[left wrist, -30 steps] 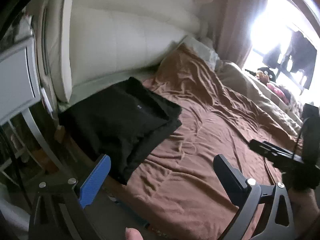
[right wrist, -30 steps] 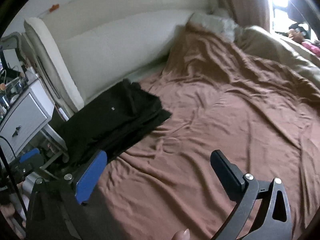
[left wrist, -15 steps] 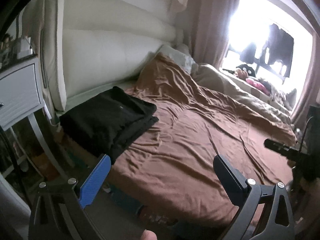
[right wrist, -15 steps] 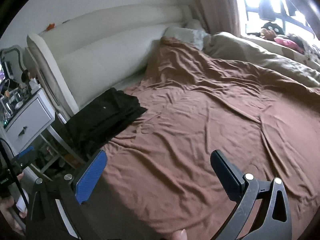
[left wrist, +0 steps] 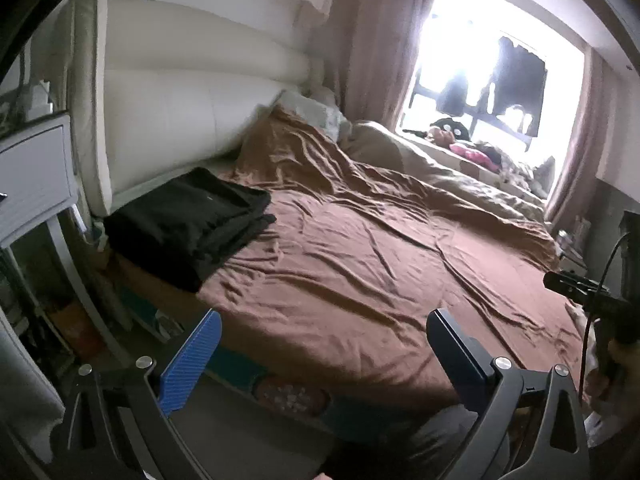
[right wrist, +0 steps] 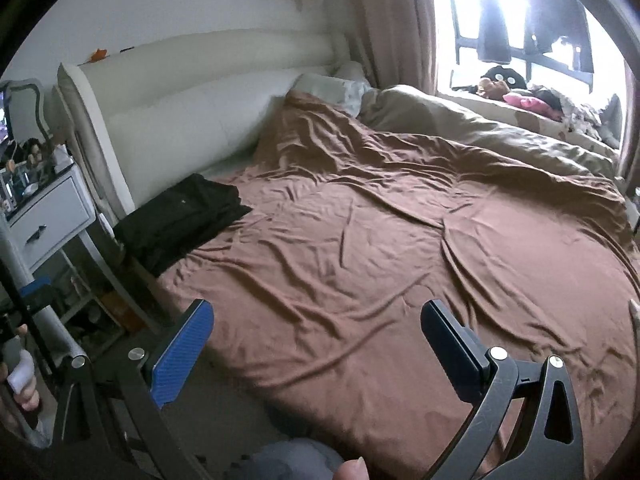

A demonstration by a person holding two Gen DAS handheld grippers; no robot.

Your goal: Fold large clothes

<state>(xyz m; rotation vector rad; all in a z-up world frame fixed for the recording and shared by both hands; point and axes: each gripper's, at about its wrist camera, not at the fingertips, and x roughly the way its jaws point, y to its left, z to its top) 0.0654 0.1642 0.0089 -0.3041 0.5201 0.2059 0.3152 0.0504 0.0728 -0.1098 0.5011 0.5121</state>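
Black folded clothes: lay at bed corner, beside headboard.
Left tool: gaped wide, held nothing.
Right tool: likewise.

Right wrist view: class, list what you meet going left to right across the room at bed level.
White nightstand → folded black garment → brown bedspread → beige duvet by the window.

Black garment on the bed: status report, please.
Left gripper open, right gripper open, both empty. Black garment folded near headboard. Nothing in the way.
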